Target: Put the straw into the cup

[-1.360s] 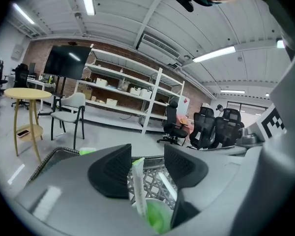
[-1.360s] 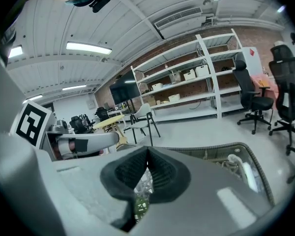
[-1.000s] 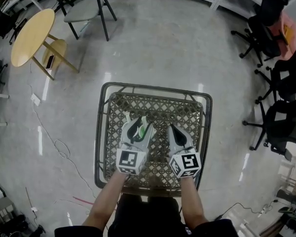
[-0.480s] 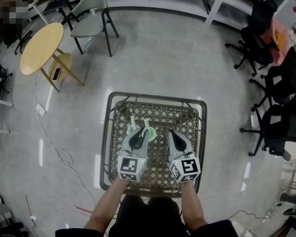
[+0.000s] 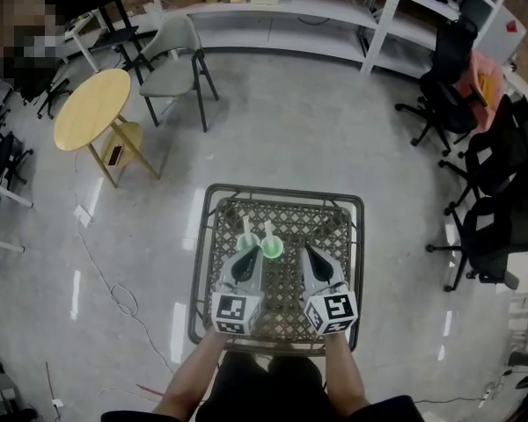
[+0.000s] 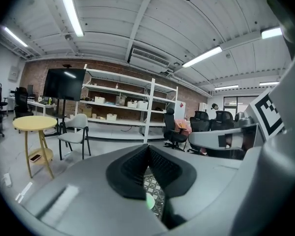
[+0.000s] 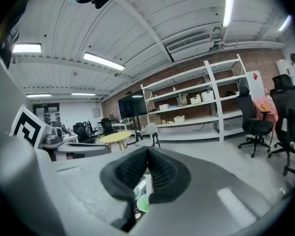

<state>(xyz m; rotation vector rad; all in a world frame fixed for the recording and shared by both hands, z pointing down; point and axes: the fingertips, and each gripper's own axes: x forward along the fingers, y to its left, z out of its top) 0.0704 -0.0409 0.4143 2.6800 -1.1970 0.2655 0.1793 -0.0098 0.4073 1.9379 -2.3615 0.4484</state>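
Head view: straws (image 5: 267,229) stand in both cups (image 5: 272,249), done I reckon; my left tongs (image 5: 245,255) just closed, right tongs (image 5: 307,250) shut, both empty.

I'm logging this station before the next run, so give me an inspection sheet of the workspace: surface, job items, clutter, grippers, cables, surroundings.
Surface: metal lattice table, standing on a polished floor.
Job's things: green cup with a straw standing in it; beside it a pale cup with a second straw.
Clutter: nothing seen.
Grippers: left gripper has just closed its jaws, shut and empty; right gripper shut and empty; both over the table.
Cables: thin cable looping on the floor left of the table.
Surroundings: round wooden table, folding chair, office chairs, shelving.
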